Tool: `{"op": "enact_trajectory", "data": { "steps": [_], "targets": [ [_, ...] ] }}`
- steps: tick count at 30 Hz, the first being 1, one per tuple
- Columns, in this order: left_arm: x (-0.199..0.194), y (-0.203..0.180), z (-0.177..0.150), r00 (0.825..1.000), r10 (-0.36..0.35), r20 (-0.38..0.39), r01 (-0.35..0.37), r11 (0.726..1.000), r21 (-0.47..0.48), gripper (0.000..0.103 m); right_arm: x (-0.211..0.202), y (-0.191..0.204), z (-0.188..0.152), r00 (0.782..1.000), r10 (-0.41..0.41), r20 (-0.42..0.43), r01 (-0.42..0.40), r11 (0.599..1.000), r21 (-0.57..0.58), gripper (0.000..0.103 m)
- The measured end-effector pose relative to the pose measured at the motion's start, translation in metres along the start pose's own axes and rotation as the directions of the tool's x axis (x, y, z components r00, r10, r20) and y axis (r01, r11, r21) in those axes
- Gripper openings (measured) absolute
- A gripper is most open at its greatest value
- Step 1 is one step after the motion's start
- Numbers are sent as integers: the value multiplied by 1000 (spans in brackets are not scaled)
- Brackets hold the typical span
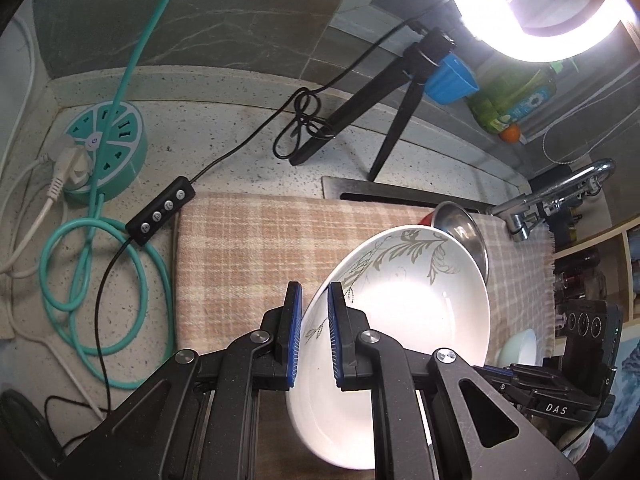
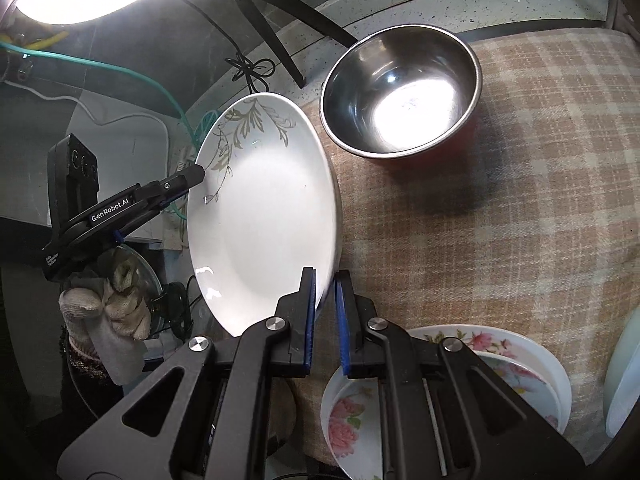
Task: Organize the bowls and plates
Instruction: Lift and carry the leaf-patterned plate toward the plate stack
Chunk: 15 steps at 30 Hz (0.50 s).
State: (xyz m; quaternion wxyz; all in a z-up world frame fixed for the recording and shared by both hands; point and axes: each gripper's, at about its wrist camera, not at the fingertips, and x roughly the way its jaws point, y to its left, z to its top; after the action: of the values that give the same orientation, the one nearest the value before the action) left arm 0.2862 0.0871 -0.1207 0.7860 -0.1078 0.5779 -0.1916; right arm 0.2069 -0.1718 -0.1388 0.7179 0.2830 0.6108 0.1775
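Both the left gripper [image 1: 314,332] and right gripper [image 2: 325,316] are clamped on opposite rims of the plate [image 2: 264,216], probably glazed ceramic: stiff, slick, breakable, clear of the cloth [image 2: 520,200].

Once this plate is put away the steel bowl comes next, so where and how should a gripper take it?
Grip the steel bowl by its thin rim, coming from above, one finger inside: it sits upright and open on the checked cloth, its wall too wide to span.

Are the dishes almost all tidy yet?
Not yet. Two flowered dishes are already nested together. Both claws, left and right, hold the white leaf-pattern plate off the checked cloth. The steel bowl sits alone, not yet put away.
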Motion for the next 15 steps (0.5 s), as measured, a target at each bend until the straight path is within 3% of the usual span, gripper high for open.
{"op": "enact_trajectory", "data": {
  "steps": [15],
  "targets": [
    [-6,-50,-31,1000,-15,-8,16,998,53,11,-26,-21,-22,999,20,27,-21,999,42,10]
  ]
}}
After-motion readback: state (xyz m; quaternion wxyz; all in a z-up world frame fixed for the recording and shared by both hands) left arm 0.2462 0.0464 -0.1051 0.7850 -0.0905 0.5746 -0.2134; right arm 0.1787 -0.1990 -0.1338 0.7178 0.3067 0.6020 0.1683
